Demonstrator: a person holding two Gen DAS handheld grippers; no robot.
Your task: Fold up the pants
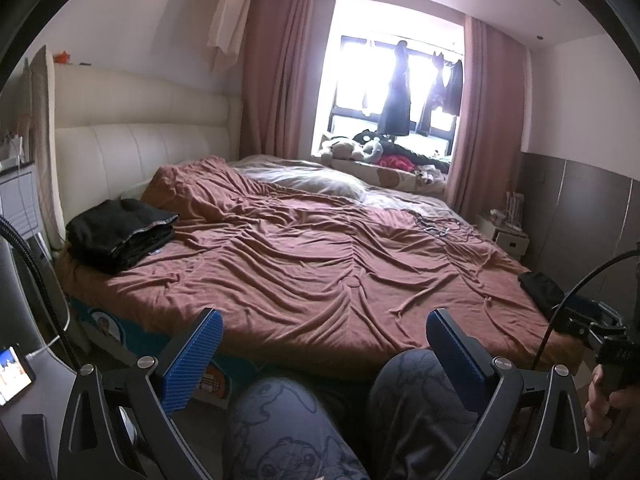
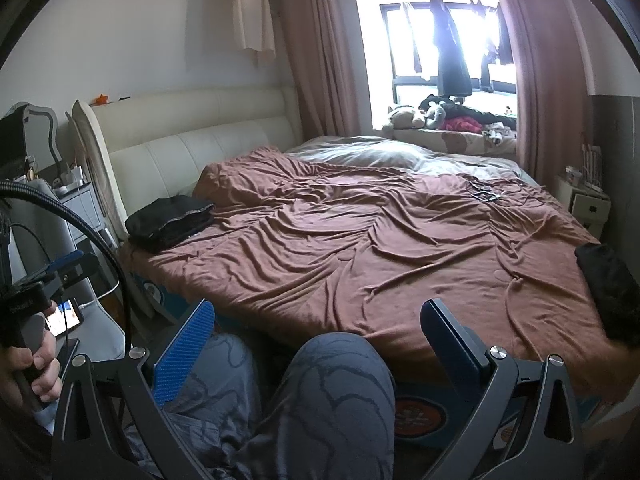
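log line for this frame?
left gripper open, empty | right gripper open, empty | folded stack near headboard | black garment untouched

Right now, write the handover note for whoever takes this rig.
Left gripper: open, empty, held low over the person's knees.
Right gripper: open, empty, same height.
A folded black stack lies at the near left corner of the bed, by the headboard.
A dark bundle lies unfolded at the bed's near right edge; it looks like the next pants, though I cannot be sure.
Left to do: probably pick up that bundle, spread it on the brown cover, and fold it.
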